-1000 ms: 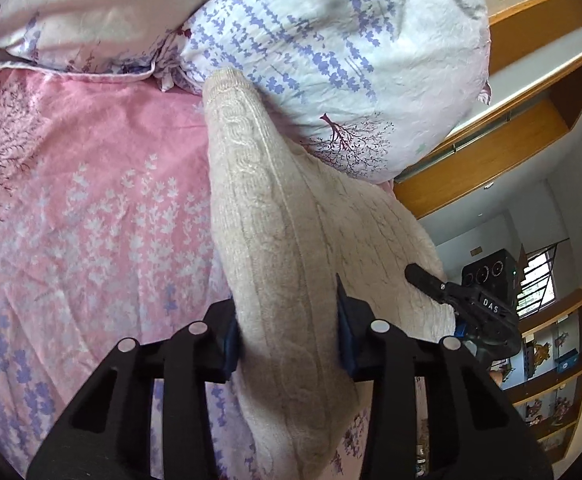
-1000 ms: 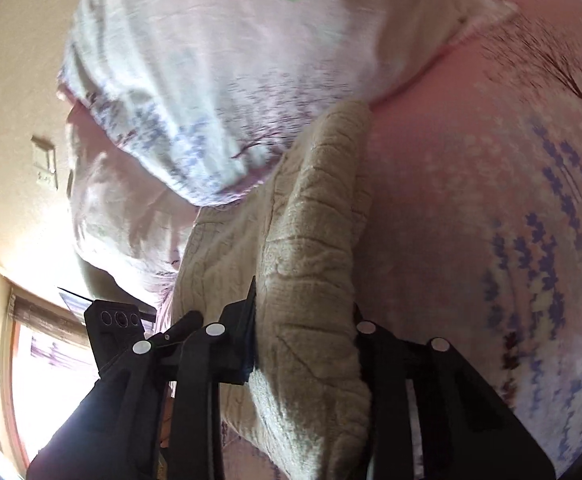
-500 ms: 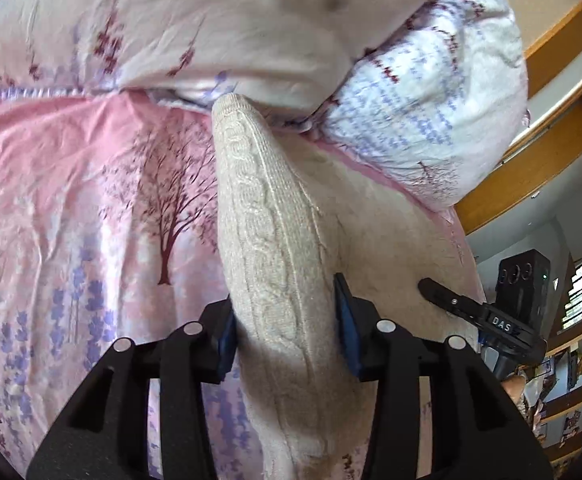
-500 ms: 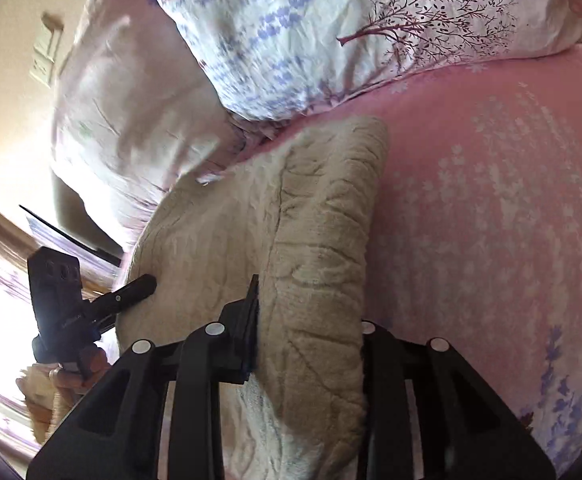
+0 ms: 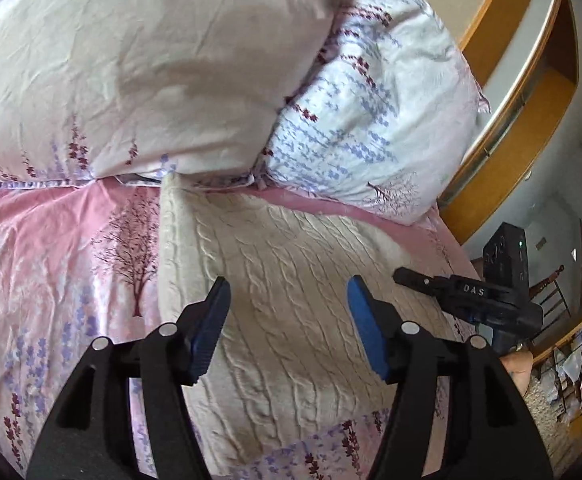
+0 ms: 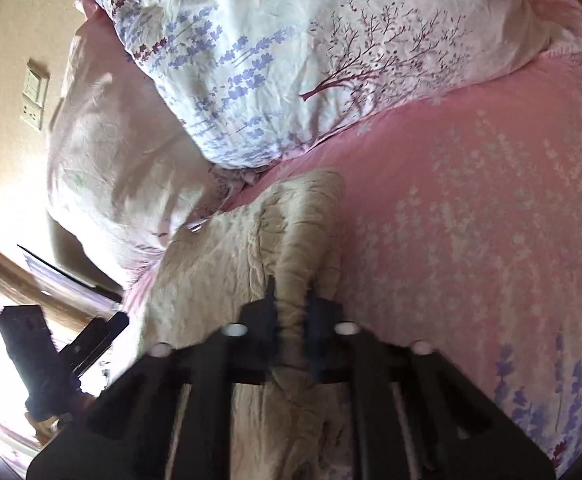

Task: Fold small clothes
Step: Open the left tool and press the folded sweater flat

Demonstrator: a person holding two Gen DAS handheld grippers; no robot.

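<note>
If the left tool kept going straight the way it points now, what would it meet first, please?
Most likely the cream sweater lying on the bed: it fills the line ahead of the left tool, whose jaws are opening with nothing pressed between them. The pillows lie further on; depth is unclear.

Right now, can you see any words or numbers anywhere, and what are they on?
"DAS" - white letters on the black right claw, seen from the left wrist.
Shelf items at the far right: too small to read.
Nothing legible on the cream sweater or pillows.
</note>
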